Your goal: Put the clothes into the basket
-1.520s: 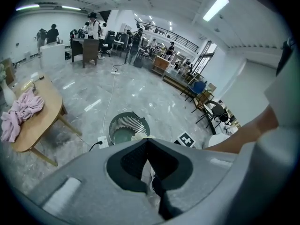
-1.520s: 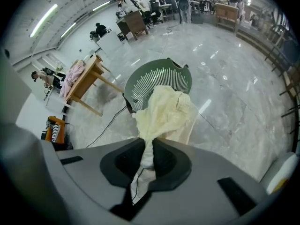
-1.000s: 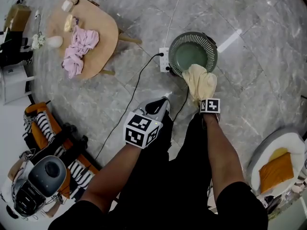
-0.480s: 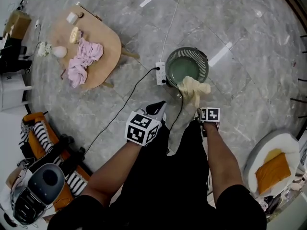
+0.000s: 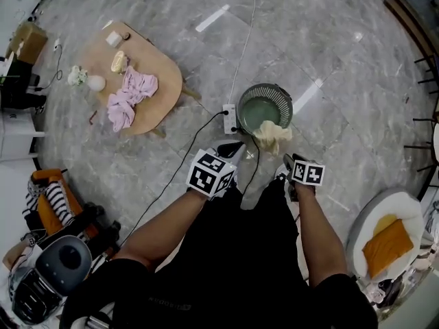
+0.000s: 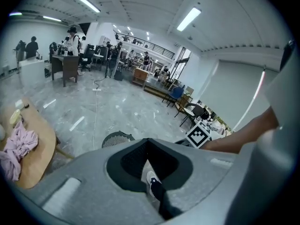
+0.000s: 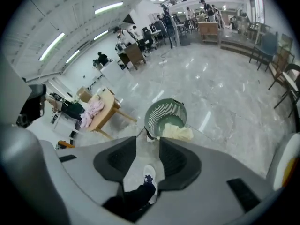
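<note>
Cloth (image 5: 272, 134) lies across basket (image 5: 254, 90) rim — length hanging outward, down.

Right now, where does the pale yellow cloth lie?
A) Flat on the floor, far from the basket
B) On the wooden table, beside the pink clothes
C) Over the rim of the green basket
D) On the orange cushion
C: in the head view the pale yellow cloth hangs over the near rim of the green basket; only the pink clothes are on the table.
</note>
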The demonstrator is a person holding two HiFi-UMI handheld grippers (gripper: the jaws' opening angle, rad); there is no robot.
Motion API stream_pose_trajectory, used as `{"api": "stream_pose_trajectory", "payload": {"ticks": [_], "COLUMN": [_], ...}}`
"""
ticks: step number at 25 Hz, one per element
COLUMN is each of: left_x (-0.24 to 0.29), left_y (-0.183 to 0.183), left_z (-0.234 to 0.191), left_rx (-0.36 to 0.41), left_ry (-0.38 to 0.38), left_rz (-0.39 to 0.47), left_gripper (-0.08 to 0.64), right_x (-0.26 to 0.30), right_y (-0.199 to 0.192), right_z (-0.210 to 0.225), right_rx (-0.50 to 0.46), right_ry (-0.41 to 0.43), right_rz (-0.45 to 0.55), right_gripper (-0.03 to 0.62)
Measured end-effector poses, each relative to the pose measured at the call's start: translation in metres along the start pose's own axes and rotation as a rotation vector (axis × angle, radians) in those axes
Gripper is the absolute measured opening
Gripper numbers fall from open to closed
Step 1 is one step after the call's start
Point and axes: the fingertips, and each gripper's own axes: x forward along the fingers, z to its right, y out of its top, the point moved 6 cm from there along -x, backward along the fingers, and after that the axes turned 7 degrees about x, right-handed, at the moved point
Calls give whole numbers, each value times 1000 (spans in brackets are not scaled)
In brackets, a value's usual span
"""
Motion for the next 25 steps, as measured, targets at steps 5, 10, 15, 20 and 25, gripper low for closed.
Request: {"api": "stream_pose_trajectory", "payload": {"ticks": [5,10,15,20,25], "left_x": [-20,-46,-74,-91,-95], "left_y": [9,9,2,8,8], "left_z": [9,23,34,45,77], "left_rx": [48,67,50,35,0], "left_ry": [-56,-99,-95,-35,21], "left_rz": [29,63,92,163,214], "left_gripper": [0,0,0,0,0], "right_x": [-65,-125,-156,-187,-225], "right_y": [25,34,21,17,11], "right_z": [-67,-127,-163,-170,-168], "right_rx": [-5,-8,-98,-169,-260], "right_ry": [137,294,347,354,404], "right_rz": [221,383,386,407,428], "right_gripper": [54,17,15,15,15]}}
